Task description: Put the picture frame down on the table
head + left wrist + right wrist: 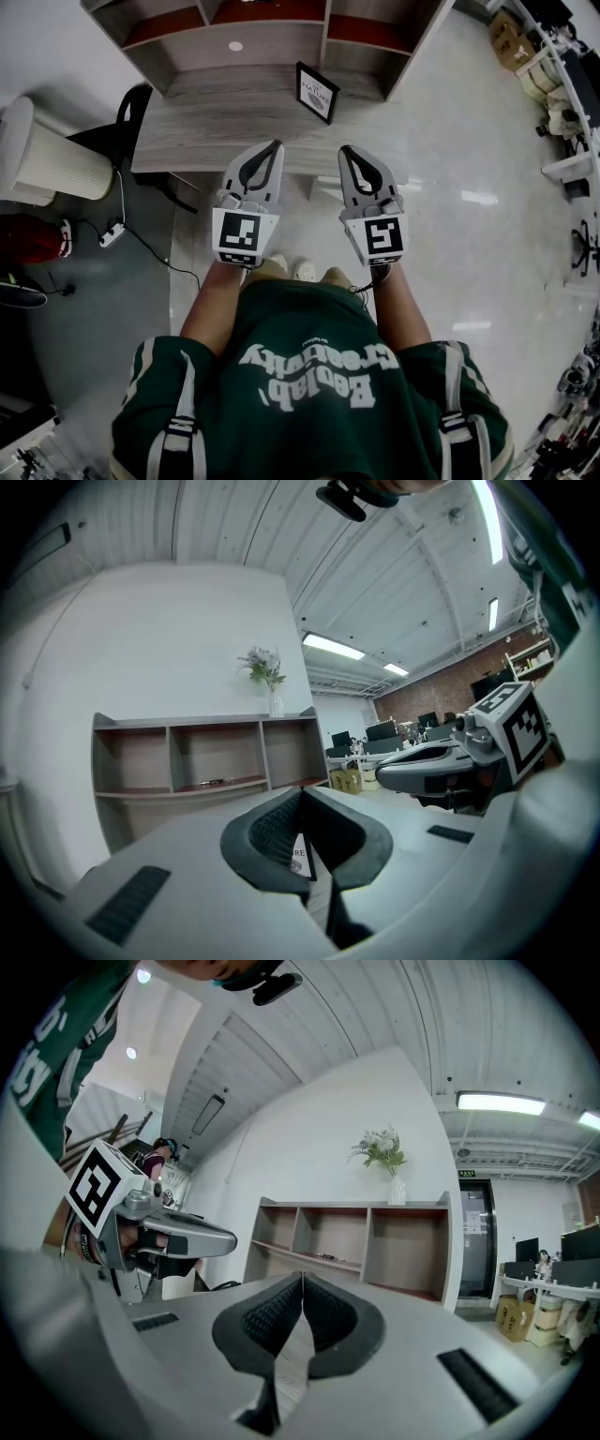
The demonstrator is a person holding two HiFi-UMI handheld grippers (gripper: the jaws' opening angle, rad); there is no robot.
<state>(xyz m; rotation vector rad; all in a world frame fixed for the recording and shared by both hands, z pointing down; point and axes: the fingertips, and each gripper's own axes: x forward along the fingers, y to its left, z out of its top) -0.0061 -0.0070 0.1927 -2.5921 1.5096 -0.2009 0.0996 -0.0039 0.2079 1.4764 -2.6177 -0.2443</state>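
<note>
A black picture frame [317, 92] with a white print stands upright on the grey wooden table [206, 131], near the shelf unit. Both grippers hang level over the table's near edge, short of the frame. My left gripper [278, 142] is shut and empty, its tips below and left of the frame. My right gripper [342, 148] is shut and empty too, below and slightly right of it. In the left gripper view a sliver of the frame [298, 857] shows below the touching pads of that gripper [300, 793]. The right gripper [302, 1277] has its pads meeting over bare table.
A shelf unit [272, 37] with open compartments stands at the table's back, a vase of flowers [265, 672] on top. Left of the table are a black chair [131, 108], a white ribbed cylinder [47, 155] and a power strip [112, 232] on the floor.
</note>
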